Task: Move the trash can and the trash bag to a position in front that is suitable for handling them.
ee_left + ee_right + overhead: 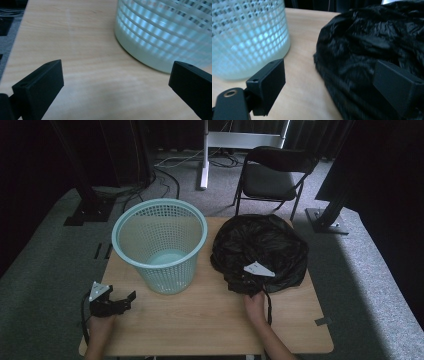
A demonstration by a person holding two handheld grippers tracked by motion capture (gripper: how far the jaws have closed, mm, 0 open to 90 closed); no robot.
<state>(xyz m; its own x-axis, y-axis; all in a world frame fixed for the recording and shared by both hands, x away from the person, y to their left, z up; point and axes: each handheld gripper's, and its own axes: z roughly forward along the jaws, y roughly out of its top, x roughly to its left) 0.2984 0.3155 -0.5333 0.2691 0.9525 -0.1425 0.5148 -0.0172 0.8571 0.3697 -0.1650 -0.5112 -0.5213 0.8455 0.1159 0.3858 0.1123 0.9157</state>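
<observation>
A pale teal mesh wastebasket (161, 243) stands upright on the left half of the wooden table (210, 315). To its right lies a crumpled black plastic bag (260, 251). My left gripper (122, 301) rests near the table's front left corner, open, with bare wood between its jaws and the basket (165, 32) ahead on the right. My right gripper (245, 287) is at the bag's near edge, open; its left jaw is over the wood and its right jaw sits against the bag (372, 50). The basket (247, 37) stands to its left.
A black folding chair (272, 175) stands on the grey carpet behind the table. A white desk leg (204, 155) and loose cables lie farther back. Black stand bases sit at the far left (87, 210) and far right (327, 220).
</observation>
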